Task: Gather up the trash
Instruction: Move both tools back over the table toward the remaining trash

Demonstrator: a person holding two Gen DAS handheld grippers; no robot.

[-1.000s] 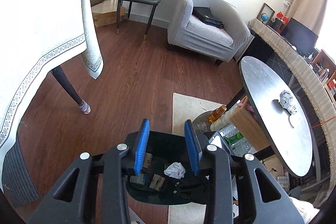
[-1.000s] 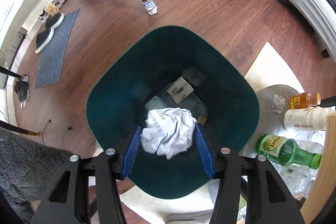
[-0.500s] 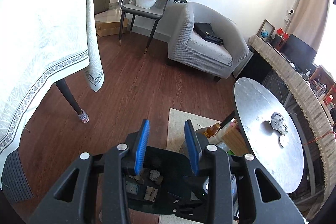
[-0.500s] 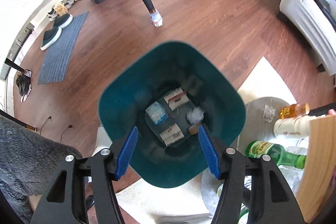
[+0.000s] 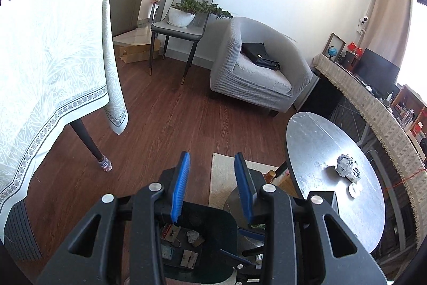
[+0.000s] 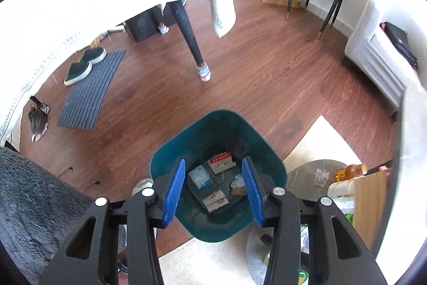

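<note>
A dark teal bin (image 6: 170, 151) stands on the floor and holds several boxes and a crumpled paper ball (image 6: 237, 180). My right gripper (image 6: 214, 160) hangs above the bin's mouth, pointing steeply down; its jaws are closing with nothing between them. In the left wrist view the same bin (image 5: 213, 215) lies low, behind my left gripper (image 5: 212, 159), which is open and holds nothing. Another crumpled paper ball (image 5: 345, 164) lies on the round grey table (image 5: 320, 140) to the right, beside a small white piece (image 5: 355, 188).
A dining table with a white cloth (image 5: 53, 66) fills the left. A grey armchair (image 5: 256, 71) and a chair with a plant (image 5: 184, 26) stand at the back. Bottles (image 6: 349, 170) crowd the low shelf right of the bin. Shoes lie on a doormat (image 6: 88, 92).
The right gripper let go of its paper ball, which dropped into the bin, then rose well above it. The left gripper also rose and tilted up, showing more of the room.
</note>
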